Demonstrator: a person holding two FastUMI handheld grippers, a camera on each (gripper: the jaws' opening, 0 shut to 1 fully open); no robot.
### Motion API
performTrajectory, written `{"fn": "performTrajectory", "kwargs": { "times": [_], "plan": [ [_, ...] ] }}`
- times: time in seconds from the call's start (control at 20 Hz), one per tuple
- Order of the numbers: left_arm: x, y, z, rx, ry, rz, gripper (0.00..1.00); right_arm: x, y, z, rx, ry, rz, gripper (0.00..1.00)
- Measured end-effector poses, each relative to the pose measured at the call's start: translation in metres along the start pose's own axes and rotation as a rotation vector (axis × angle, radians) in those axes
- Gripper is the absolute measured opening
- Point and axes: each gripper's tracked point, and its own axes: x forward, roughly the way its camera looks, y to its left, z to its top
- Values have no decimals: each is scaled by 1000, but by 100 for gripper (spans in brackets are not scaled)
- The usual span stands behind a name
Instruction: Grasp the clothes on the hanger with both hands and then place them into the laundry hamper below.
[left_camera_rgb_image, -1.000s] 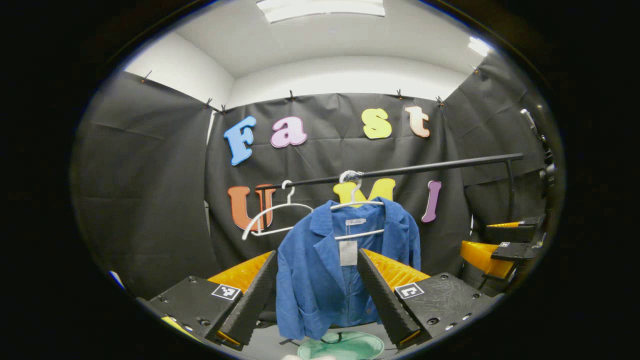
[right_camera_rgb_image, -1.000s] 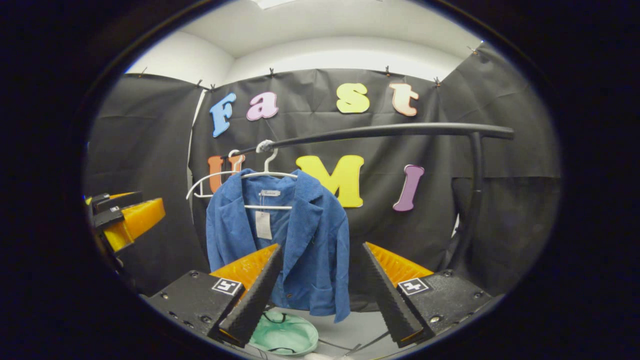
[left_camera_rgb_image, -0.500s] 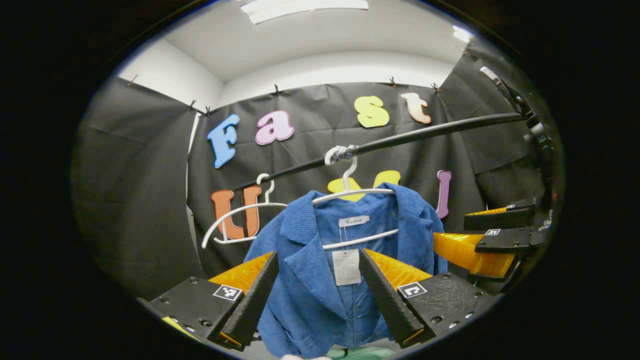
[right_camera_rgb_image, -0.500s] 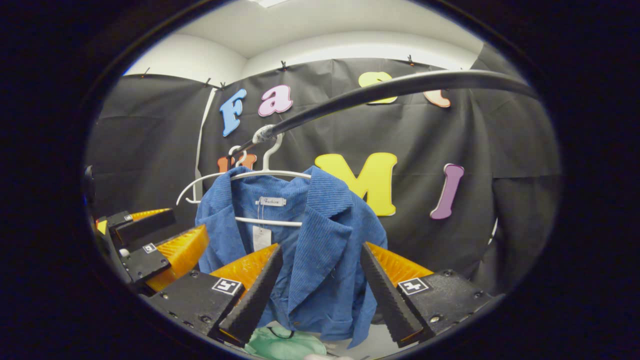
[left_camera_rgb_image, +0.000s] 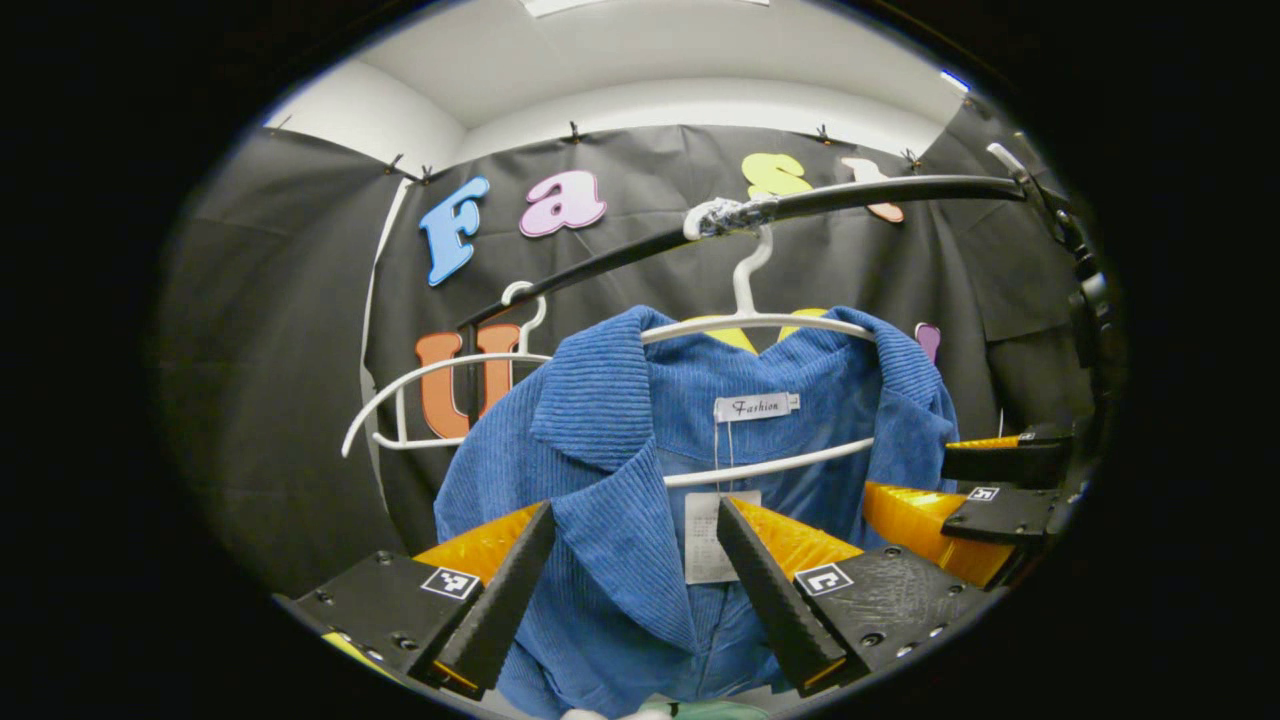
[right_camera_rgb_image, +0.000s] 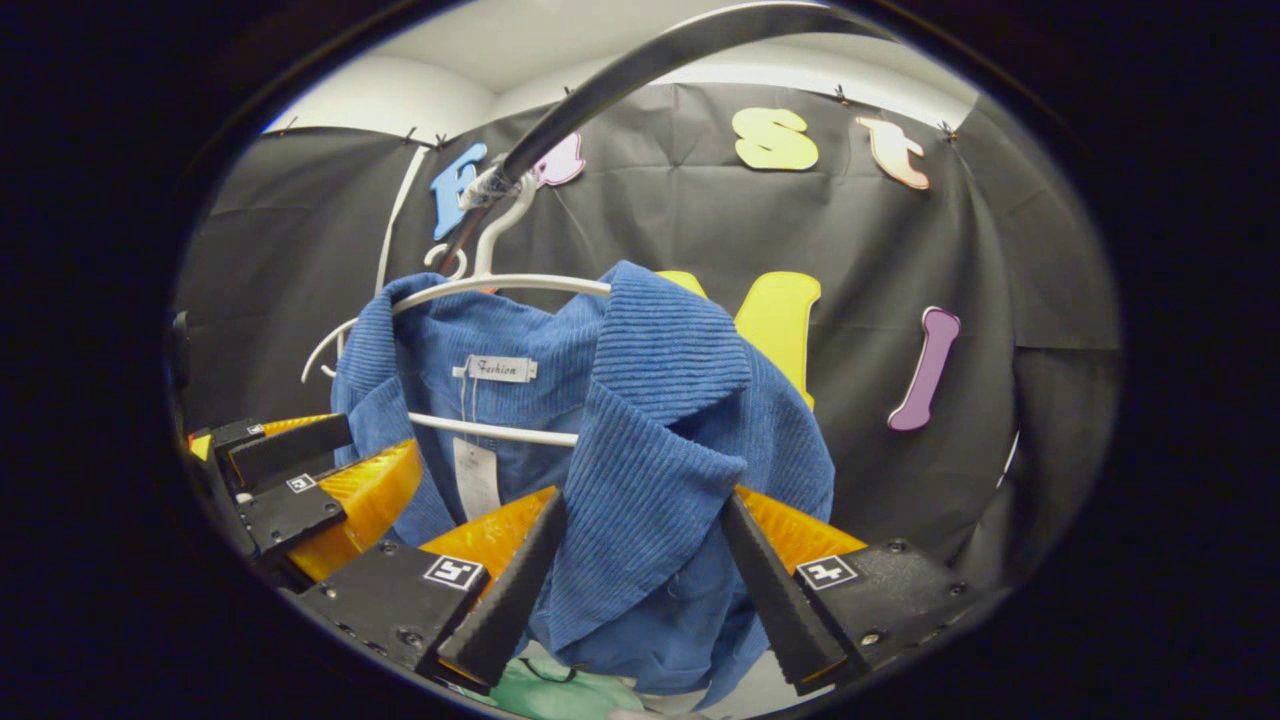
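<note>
A blue jacket hangs on a white hanger hooked over the black rail, near the rail's middle. The left gripper is spread wide, its fingers either side of one lapel. The right gripper is likewise spread around the other lapel. An empty hanger hangs toward the rail's far end. A green hamper lies below the jacket.

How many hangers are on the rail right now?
2: one hanger carrying the blue jacket, and an empty hanger farther along the rail. The jacket could hide more.
</note>
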Motion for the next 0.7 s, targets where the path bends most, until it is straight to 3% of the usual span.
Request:
{"fn": "performTrajectory", "kwargs": {
  "times": [0.15,0.25,0.3,0.35,0.4,0.45,0.6,0.65,0.7],
  "plan": [
    [11,6,-7,30,12,15,98,19,2,-6,10,8,5,99],
    [15,9,-11,20,31,33,87,30,2,-11,50,32,10,100],
    [19,13,-13,4,38,45,89,32,-1,-10,64,31,11,99],
    [22,13,-14,-11,43,44,82,36,-4,-12,70,31,15,92],
    [23,17,-15,-17,47,59,82,40,-7,-13,77,35,23,87],
    [25,18,-17,-21,56,63,80,41,-7,-14,91,38,40,75],
    [25,16,-23,-38,86,54,62,44,-18,-15,127,33,71,50],
    [26,16,-29,-38,108,41,54,44,-22,-16,142,30,76,34],
    [25,18,-33,-31,122,46,45,43,-22,-15,162,32,100,26]
  ]
}}
